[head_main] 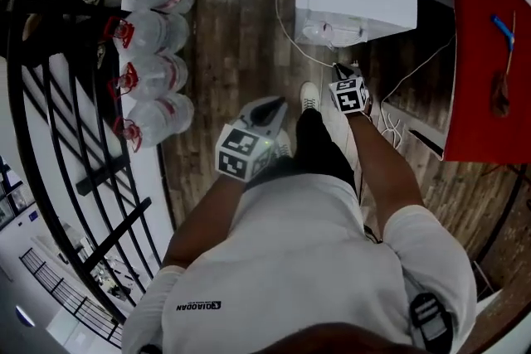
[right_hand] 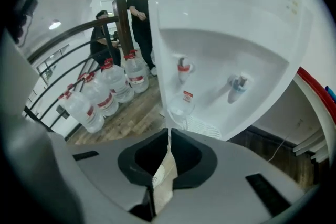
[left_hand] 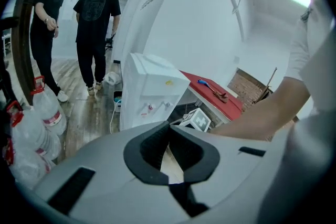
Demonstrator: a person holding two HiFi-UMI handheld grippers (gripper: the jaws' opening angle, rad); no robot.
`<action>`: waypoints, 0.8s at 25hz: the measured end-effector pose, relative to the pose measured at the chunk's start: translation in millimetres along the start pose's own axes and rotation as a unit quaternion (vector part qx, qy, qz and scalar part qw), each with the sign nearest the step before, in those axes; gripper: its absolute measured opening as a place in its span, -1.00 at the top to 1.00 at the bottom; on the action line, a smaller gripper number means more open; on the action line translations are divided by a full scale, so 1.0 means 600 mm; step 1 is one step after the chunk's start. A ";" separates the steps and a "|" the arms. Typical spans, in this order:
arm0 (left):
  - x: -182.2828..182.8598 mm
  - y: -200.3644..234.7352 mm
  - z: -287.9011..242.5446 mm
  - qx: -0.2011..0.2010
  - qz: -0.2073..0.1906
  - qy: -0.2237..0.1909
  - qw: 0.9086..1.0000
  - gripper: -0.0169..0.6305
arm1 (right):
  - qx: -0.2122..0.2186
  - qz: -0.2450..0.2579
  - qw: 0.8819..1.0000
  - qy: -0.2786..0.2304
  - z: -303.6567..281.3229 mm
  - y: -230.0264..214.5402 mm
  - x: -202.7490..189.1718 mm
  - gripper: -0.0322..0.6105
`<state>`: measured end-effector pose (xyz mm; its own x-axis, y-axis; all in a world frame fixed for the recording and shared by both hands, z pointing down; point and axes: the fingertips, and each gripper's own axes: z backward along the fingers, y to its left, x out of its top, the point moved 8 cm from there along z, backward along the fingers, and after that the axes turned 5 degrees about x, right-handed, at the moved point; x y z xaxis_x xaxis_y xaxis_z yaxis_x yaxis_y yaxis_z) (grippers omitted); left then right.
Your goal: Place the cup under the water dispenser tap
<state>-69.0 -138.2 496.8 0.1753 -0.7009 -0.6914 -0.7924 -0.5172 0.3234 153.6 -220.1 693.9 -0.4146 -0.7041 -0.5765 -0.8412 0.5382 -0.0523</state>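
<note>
at the front of the white water dispenser (right_hand: 231,13), the right gripper (right_hand: 168,134) has its jaws together, empty. just beyond them the clear cup (right_hand: 181,106) stands under the red tap (right_hand: 182,68). the left gripper (left_hand: 169,126), jaws likewise together on nothing, hangs farther back.

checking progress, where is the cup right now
Right gripper view, centre: the cup is pinched in the right tool, just below the red tap, left of the blue tap.
</note>
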 end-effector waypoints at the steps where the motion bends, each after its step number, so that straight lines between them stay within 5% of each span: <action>1: 0.001 -0.003 0.014 -0.002 -0.005 -0.007 1.000 0.96 | 0.015 -0.006 1.000 -0.012 0.023 0.017 0.007 0.79; 5: -0.003 -0.020 0.075 -0.011 -0.015 -0.031 0.999 0.96 | 0.086 -0.053 0.993 -0.065 0.130 0.095 0.030 0.83; 10: -0.017 -0.040 0.150 -0.031 -0.017 -0.065 0.997 0.96 | 0.143 -0.149 0.971 -0.123 0.262 0.186 0.039 0.83; 15: -0.051 -0.064 0.208 -0.052 -0.017 -0.087 0.995 0.96 | 0.192 -0.152 0.956 -0.161 0.392 0.280 0.039 0.83; 20: -0.074 -0.093 0.245 -0.064 -0.032 -0.094 0.993 0.96 | 0.186 -0.140 0.950 -0.207 0.498 0.320 0.042 0.83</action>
<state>-118.4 -6.1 414.5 0.1010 -0.5669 -0.8175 -0.7000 -0.6245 0.3466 85.4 3.6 425.6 0.0436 -0.6431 -0.7645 -0.6850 0.5378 -0.4914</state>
